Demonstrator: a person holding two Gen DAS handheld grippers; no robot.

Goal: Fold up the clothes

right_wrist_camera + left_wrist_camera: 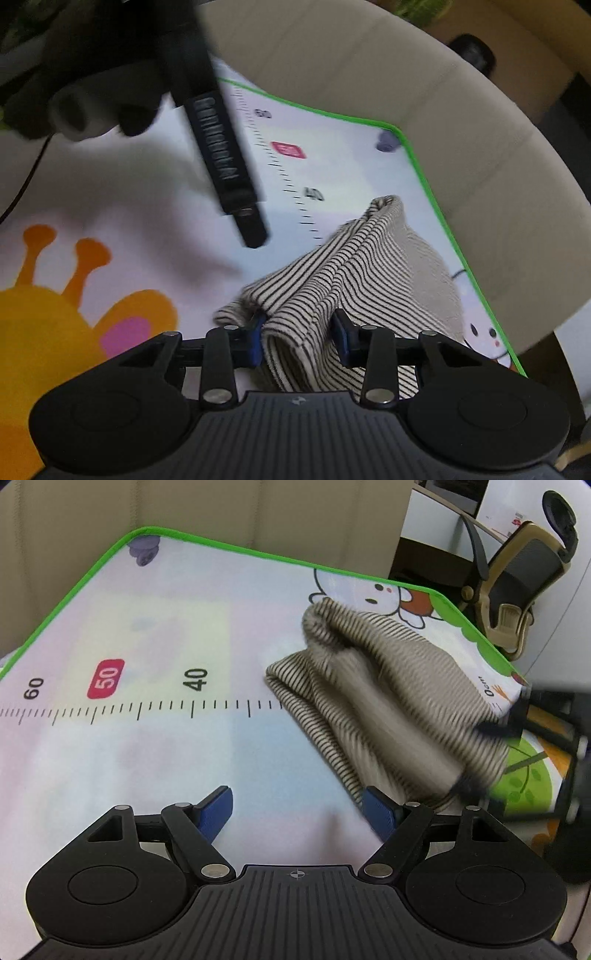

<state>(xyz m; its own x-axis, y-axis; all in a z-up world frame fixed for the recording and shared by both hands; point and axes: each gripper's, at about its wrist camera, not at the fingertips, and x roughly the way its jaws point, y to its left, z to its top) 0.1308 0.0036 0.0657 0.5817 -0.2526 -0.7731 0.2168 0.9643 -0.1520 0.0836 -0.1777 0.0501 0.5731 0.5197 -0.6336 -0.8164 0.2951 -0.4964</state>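
A beige cloth with thin black stripes (384,701) lies bunched on a cartoon play mat (147,746) near its right edge. My left gripper (297,812) is open and empty just above the mat, its right finger beside the cloth's near edge. My right gripper (300,338) is shut on a thick fold of the striped cloth (332,280) and holds it up off the mat. In the left wrist view the right gripper (476,760) is blurred at the cloth's right end. The left gripper's body (221,162) shows blurred in the right wrist view.
The mat has a green border (236,548) and a printed ruler (110,709). A beige padded surface (74,520) lies around the mat. A tan office chair (517,587) stands beyond the mat's right corner.
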